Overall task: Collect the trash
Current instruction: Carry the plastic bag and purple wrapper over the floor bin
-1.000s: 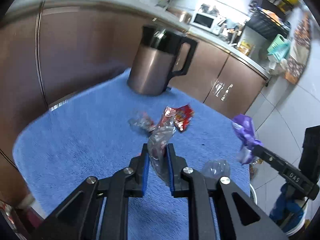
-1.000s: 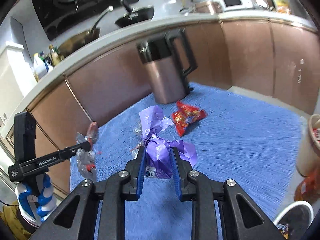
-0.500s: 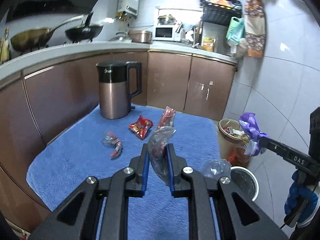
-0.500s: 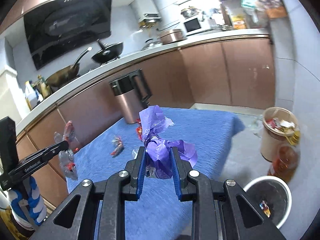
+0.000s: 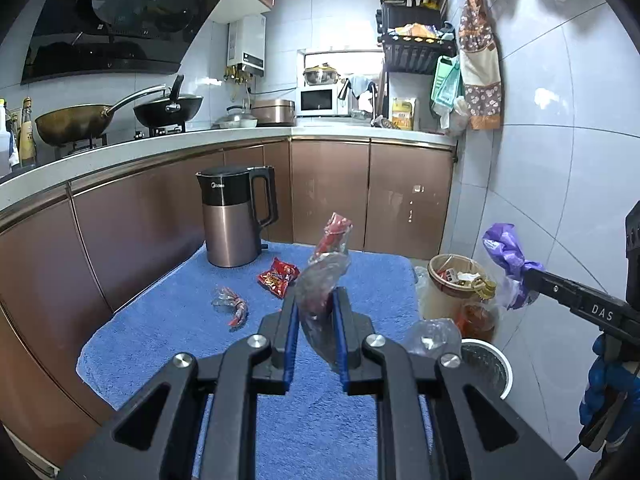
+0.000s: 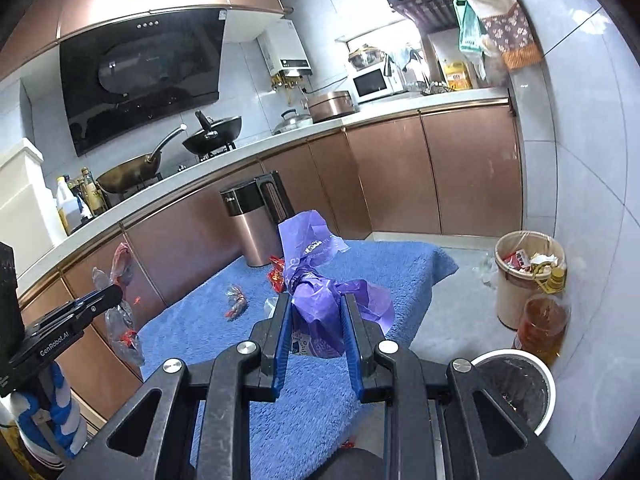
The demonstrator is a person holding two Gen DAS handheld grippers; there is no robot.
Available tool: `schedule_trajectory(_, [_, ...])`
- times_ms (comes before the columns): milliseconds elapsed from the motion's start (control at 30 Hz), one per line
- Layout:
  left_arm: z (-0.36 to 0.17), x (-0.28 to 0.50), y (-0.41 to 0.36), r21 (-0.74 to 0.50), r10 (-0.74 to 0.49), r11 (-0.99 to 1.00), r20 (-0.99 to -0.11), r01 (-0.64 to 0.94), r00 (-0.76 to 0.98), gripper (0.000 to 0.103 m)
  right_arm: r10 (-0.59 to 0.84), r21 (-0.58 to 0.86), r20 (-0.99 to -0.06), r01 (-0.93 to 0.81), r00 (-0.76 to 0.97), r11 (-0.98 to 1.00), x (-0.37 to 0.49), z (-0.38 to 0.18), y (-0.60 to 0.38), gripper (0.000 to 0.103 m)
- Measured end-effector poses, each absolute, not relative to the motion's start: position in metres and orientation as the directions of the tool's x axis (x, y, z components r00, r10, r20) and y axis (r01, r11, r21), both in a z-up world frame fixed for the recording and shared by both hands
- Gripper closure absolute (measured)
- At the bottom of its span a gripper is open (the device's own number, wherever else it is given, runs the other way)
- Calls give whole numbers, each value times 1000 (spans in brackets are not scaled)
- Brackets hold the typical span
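My left gripper (image 5: 315, 304) is shut on a clear plastic wrapper with red print (image 5: 322, 280), held above the blue towel-covered table (image 5: 168, 344). My right gripper (image 6: 316, 312) is shut on a crumpled purple plastic bag (image 6: 320, 292), held above the table's right end. The right gripper also shows in the left wrist view (image 5: 528, 276) with the purple bag (image 5: 504, 252). A red snack packet (image 5: 278, 277) and a small twisted wrapper (image 5: 232, 305) lie on the towel. A white-rimmed bin (image 6: 516, 388) stands on the floor to the right, below the grippers.
A copper kettle (image 5: 234, 220) stands at the table's far end. A beige bin full of trash (image 6: 528, 276) and an oil bottle (image 6: 544, 324) stand on the floor by the tiled wall. Brown cabinets run behind the table.
Both grippers have risen and pulled back from the table with their trash; the view now takes in the whole kitchen, and the floor bins have come into sight.
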State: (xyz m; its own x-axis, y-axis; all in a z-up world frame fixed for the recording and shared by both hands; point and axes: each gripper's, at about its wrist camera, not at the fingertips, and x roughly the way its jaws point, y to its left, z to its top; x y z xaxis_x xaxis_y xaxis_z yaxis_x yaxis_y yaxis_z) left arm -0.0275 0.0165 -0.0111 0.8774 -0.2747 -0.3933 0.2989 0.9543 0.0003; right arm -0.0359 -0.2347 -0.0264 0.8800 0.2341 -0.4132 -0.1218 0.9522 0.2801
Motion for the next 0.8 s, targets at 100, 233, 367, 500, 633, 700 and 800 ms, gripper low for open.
schedule_trajectory(100, [-8,-32,16,-2,-288,950,-380,311,879,88,223,273,-407,-115,886,955,-44,-23,-235,80])
schedule_trajectory(233, [-7,-29,9,-9,-317,941,-381,339,869,88,200,264,-407,-95,891,960,-50,-22,-241,80])
schedule_trajectory(367, [-13,-17,-8,-7,-346,927,-408,376,845,88,173,266,-416,-62,893,962,-51,-25,-251,80])
schedule_trajectory(500, [-21,-2,-33,10,-372,908,-439,418,818,88,146,279,-439,-19,886,960,-45,-37,-267,80])
schedule_trajectory(633, [-35,24,-74,31,-405,875,-500,483,765,88,119,318,-475,44,872,947,-37,-57,-292,80])
schedule_trajectory(700, [-45,39,-97,33,-420,857,-537,515,732,88,102,341,-500,88,860,936,-31,-72,-309,80])
schedule_trajectory(800, [-62,64,-139,23,-448,820,-597,572,666,88,66,365,-542,163,838,917,-23,-96,-335,80])
